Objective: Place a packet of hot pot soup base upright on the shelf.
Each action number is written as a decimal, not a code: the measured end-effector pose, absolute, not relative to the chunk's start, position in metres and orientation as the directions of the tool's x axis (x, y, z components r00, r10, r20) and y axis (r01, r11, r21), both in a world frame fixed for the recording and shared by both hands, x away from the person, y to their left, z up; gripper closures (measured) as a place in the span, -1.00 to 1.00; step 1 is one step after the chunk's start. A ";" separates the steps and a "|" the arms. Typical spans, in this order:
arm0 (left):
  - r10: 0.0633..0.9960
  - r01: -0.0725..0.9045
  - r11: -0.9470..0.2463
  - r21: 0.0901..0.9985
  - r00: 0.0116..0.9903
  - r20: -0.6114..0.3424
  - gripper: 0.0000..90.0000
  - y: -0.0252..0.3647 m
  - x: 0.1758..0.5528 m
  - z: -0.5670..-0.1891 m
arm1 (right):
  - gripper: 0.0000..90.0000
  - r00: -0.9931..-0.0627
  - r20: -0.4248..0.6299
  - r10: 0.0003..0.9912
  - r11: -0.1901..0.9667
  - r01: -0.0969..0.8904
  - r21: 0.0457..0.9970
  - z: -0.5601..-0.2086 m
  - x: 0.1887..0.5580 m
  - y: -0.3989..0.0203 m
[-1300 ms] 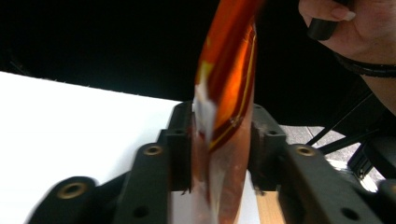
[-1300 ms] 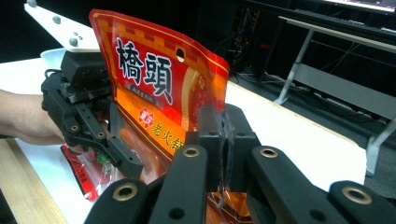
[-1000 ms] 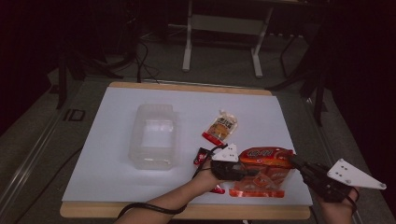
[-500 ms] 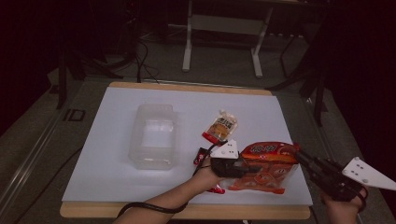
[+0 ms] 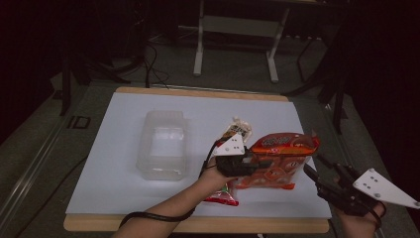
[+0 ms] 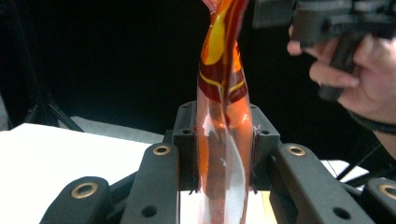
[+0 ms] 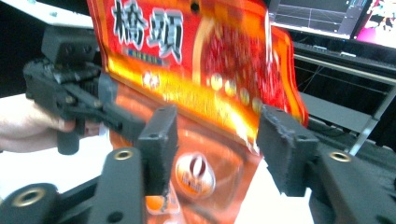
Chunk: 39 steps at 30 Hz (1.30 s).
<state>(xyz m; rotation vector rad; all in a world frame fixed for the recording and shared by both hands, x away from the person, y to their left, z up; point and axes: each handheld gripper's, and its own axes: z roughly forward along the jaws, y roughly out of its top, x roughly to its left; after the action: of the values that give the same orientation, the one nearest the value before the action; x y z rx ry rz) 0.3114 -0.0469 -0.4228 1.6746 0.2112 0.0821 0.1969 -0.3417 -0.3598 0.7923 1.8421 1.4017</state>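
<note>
While the left gripper (image 5: pixel 257 162) pinches the orange snack bag (image 5: pixel 280 157) upright, the right gripper (image 5: pixel 321 174) gapes just beside it.

orange-red snack bag (image 5: pixel 280 158) | glossy, crumpled | upright, lifted above table

Snack bag (image 5: pixel 280 158) orange-red, yellow band, white characters; clear tub (image 5: pixel 163 146) centre-left; white surface (image 5: pixel 119 144); black claws.

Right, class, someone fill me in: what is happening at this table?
A person works two handheld grippers. The left gripper is clamped on an orange snack bag, holding it up off the white table. The right gripper is open beside the bag. A clear tub and two smaller packets sit nearby.
</note>
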 end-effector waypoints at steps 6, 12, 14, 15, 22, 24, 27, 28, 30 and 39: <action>0.242 0.092 -0.051 0.994 0.967 -0.077 0.59 -0.026 0.318 -0.409 | -0.16 -0.554 -0.126 0.823 0.210 0.089 0.974 -0.364 0.200 -0.339; 0.304 0.075 -0.019 0.997 0.950 -0.066 0.59 -0.002 0.322 -0.393 | -0.38 -0.542 -0.104 0.834 0.202 0.123 0.972 -0.368 0.205 -0.337; 0.314 0.071 -0.015 0.997 0.947 -0.063 0.59 0.001 0.322 -0.391 | -0.43 -0.546 -0.099 0.832 0.201 0.130 0.971 -0.369 0.206 -0.336; 0.314 0.071 -0.015 0.997 0.947 -0.063 0.59 0.001 0.322 -0.391 | -0.47 -0.545 -0.100 0.833 0.205 0.135 0.970 -0.370 0.206 -0.336; 0.411 0.054 0.050 0.997 0.909 -0.070 0.59 0.036 0.329 -0.373 | -0.72 -0.561 -0.087 0.823 0.198 0.140 0.970 -0.378 0.211 -0.333; 0.436 0.047 0.051 0.998 0.898 -0.065 0.59 0.045 0.331 -0.369 | -0.74 -0.563 -0.088 0.822 0.200 0.141 0.970 -0.379 0.212 -0.332; 0.475 0.034 0.055 0.998 0.878 -0.056 0.59 0.058 0.332 -0.365 | -0.75 -0.567 -0.095 0.818 0.212 0.145 0.966 -0.380 0.212 -0.331; 0.483 0.032 0.062 0.998 0.873 -0.058 0.59 0.061 0.333 -0.364 | -0.75 -0.566 -0.100 0.818 0.219 0.145 0.965 -0.381 0.213 -0.330; 0.506 0.029 0.080 0.996 0.860 -0.065 0.59 0.073 0.334 -0.362 | -0.75 -0.566 -0.098 0.819 0.217 0.148 0.965 -0.383 0.214 -0.329; 0.606 -0.004 0.129 0.992 0.792 -0.075 0.59 0.117 0.337 -0.354 | -0.71 -0.592 -0.099 0.800 0.235 0.158 0.959 -0.389 0.217 -0.319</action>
<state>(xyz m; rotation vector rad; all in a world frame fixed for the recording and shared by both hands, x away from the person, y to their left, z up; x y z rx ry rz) 0.3374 0.1172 -0.3538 1.3843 0.5348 0.4757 0.2174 -0.3189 -0.3895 0.8756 1.9124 1.3812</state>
